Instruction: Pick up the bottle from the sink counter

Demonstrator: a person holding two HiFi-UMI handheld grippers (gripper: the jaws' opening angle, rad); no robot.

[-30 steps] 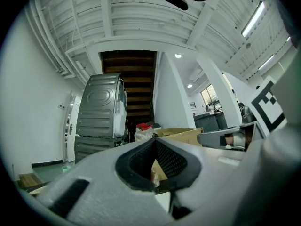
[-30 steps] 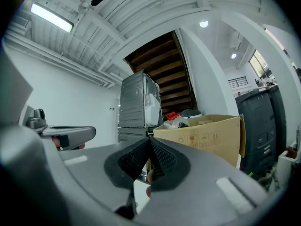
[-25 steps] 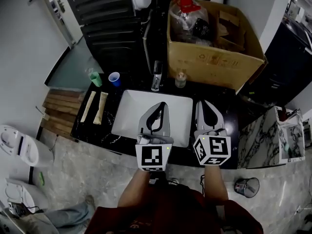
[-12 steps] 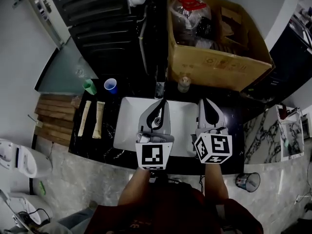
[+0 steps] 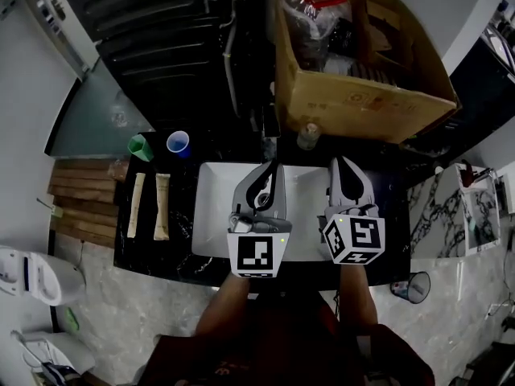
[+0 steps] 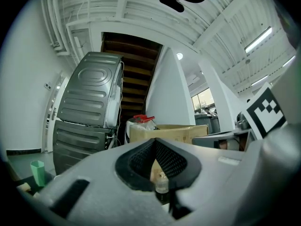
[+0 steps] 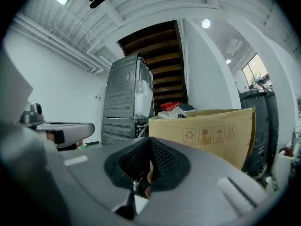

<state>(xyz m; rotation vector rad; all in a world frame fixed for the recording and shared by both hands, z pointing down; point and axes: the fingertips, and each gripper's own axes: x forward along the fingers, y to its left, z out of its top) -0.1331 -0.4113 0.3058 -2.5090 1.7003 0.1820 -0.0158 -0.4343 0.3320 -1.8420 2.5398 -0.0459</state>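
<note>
Two shut, empty claws: your L gripper (image 5: 271, 166) & R gripper (image 5: 339, 162) have moved fwd to far rim of sink (image 5: 211, 215). Bottle (image 5: 308, 136) stands just beyond, on far counter. Prob. open one next.

Side by side, left tool (image 5: 271, 167) and right tool (image 5: 341, 162) point forward, level, jaws together.

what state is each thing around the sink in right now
left gripper, shut, empty
right gripper, shut, empty
bottle, upright on the counter, untouched
blue cup, upright
green cup, upright
cardboard box, open, filled
two tubes, lying flat
</note>
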